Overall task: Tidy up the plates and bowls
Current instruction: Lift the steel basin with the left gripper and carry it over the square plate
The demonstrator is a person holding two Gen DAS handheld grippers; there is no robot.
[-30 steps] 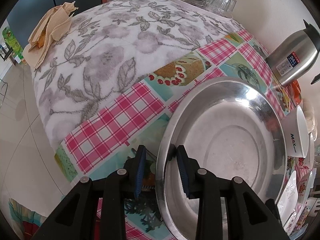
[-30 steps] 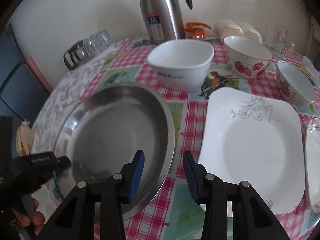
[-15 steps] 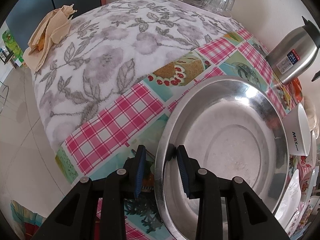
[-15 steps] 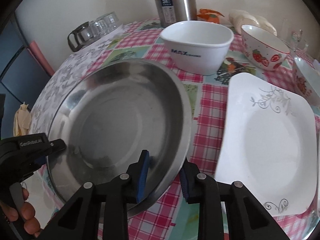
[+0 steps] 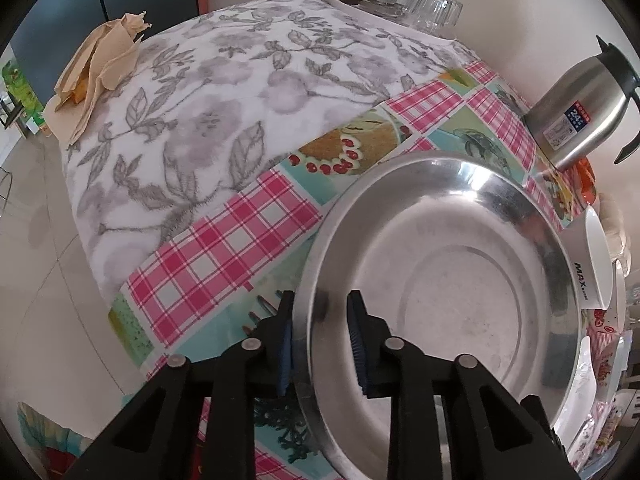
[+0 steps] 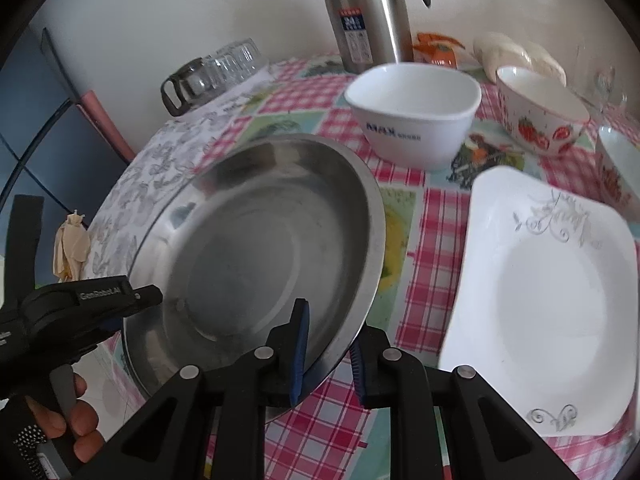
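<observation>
A wide steel plate (image 5: 460, 300) (image 6: 248, 248) is held at two sides and tilts up off the checked tablecloth. My left gripper (image 5: 320, 340) straddles its near-left rim, jaws closing, one pad outside and one inside the wall, pressing on it. In the right wrist view the left gripper (image 6: 152, 296) shows at the plate's left edge, held by a hand. My right gripper (image 6: 328, 360) clamps the plate's near-right rim, jaws closing on it. To the right lies a white square plate (image 6: 552, 300). Behind stand a white square bowl (image 6: 412, 120) and a strawberry bowl (image 6: 540, 116).
A steel thermos (image 6: 368, 20) (image 5: 580, 120) stands at the back by the wall. A glass jug with upturned glasses (image 6: 212, 72) sits at the back left. A crumpled napkin (image 5: 96, 76) lies on the grey floral cloth near the table's left edge. Another patterned bowl (image 6: 618, 168) is far right.
My right gripper slid left onto the steel plate's rim and closed on it. The left jaws narrowed on the opposite rim. The plate now sits higher and tilted.
</observation>
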